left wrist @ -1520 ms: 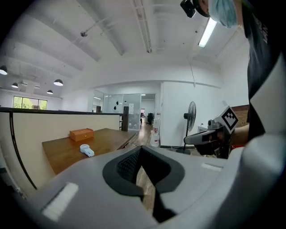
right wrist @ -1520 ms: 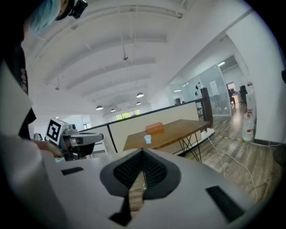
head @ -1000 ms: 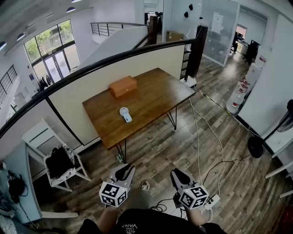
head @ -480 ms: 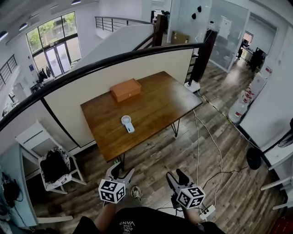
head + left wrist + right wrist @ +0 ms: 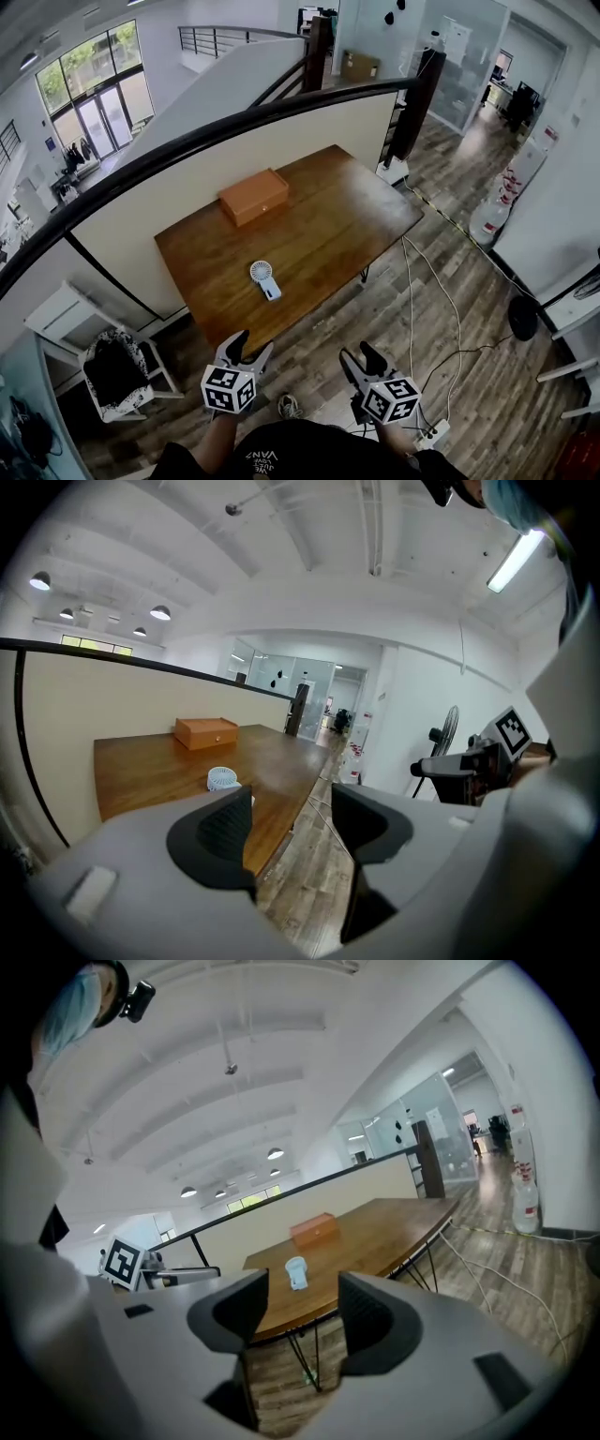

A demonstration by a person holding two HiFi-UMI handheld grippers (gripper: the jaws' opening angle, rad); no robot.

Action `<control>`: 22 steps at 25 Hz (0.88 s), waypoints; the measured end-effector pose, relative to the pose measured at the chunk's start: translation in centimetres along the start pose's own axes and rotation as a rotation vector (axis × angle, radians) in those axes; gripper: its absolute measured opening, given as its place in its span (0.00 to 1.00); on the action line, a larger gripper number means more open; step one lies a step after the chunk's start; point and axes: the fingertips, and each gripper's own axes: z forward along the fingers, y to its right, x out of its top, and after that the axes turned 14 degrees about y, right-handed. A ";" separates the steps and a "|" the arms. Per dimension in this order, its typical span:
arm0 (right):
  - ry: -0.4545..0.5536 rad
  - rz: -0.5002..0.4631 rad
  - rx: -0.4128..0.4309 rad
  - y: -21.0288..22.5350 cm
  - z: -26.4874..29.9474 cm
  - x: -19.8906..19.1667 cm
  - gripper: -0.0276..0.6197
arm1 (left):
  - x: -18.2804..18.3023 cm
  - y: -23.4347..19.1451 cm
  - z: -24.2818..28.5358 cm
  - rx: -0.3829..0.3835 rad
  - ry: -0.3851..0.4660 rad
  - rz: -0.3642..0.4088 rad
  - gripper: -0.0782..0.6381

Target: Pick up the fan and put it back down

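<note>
A small white hand-held fan [image 5: 263, 278] lies flat on the wooden table [image 5: 319, 225], near its front edge. It also shows far off in the left gripper view [image 5: 222, 778] and in the right gripper view [image 5: 296, 1272]. Both grippers hang over the floor short of the table. My left gripper [image 5: 251, 345] [image 5: 291, 803] is to the fan's near left; its jaws are opening with nothing between them. My right gripper [image 5: 357, 354] [image 5: 305, 1288] stands open and empty, pointing toward the table.
An orange-brown box [image 5: 253, 196] sits at the table's back. Behind the table runs a partition with a black rail [image 5: 187, 141]. A white chair with a black bag [image 5: 117, 361] stands left. Cables [image 5: 441, 309] and a power strip [image 5: 433, 435] lie on the floor at right.
Both grippers' jaws went from shut to open. The person has walked toward the table, so table and fan now lie closer below the grippers.
</note>
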 end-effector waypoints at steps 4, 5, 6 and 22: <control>-0.007 0.003 -0.021 0.2 1.8 -0.2 0.35 | -0.1 -2.1 1.9 -0.015 -0.013 -0.010 0.46; -0.013 0.004 -0.026 0.5 2.1 -0.2 0.35 | -0.2 -2.4 2.5 -0.015 -0.015 -0.017 0.46; -0.022 0.006 -0.032 0.9 2.4 -0.3 0.35 | -0.3 -2.4 3.0 -0.016 -0.019 -0.025 0.46; -0.114 0.007 0.153 7.2 9.7 1.7 0.35 | -0.8 -4.2 8.0 0.225 -0.026 -0.082 0.48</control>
